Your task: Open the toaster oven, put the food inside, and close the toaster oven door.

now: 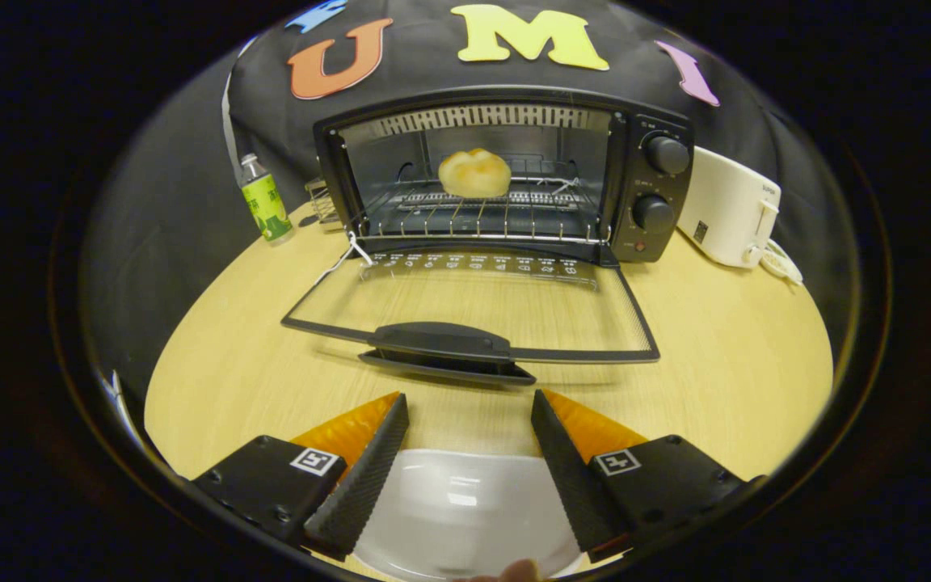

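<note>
The single camera rides on the gripper [469, 404] and looks forward along its two fingers [368, 469], which stand apart. It sits a little above the tabletop [716, 347], tilted slightly down, and faces the toaster oven [506, 174] straight on, well ahead, with the booth wall behind.

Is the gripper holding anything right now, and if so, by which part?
Nothing is held. The gripper has its jaws open over the white plate, short of the oven door's handle. The bun sits inside on the rack.
</note>
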A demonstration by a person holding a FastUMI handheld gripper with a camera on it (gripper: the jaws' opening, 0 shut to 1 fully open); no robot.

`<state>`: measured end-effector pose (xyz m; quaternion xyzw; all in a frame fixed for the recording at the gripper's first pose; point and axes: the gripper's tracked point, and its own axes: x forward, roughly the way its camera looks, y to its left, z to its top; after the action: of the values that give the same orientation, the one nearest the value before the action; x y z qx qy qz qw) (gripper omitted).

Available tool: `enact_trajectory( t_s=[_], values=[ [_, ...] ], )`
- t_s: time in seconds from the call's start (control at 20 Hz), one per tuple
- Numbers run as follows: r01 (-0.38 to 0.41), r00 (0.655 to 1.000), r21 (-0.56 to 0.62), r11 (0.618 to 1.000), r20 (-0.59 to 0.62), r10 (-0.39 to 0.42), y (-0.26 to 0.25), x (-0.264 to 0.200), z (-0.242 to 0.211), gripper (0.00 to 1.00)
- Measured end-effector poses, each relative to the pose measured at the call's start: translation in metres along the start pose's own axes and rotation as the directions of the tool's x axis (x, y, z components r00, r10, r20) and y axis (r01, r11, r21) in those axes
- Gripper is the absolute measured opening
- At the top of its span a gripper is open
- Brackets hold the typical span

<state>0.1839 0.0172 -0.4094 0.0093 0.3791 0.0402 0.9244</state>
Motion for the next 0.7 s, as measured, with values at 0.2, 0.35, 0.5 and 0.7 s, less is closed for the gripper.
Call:
enact_trajectory(
  t_s=[0.2, 0.35, 0.5, 0.7],
  values=[
    [0.016, 0.999, -0.034, 0.999, 0.028, -0.015, -0.002, 0.01, 0.008, 0.99],
    [0.015, 0.999, -0.04, 0.999, 0.036, -0.014, -0.001, 0.013, 0.009, 1.0],
    [0.01, 0.999, -0.053, 0.999, 0.049, -0.007, 0.0, 0.01, 0.013, 0.99],
    [0.001, 0.993, -0.068, 0.998, 0.122, 0.008, 0.001, -0.014, 0.041, 0.99]
  ],
)
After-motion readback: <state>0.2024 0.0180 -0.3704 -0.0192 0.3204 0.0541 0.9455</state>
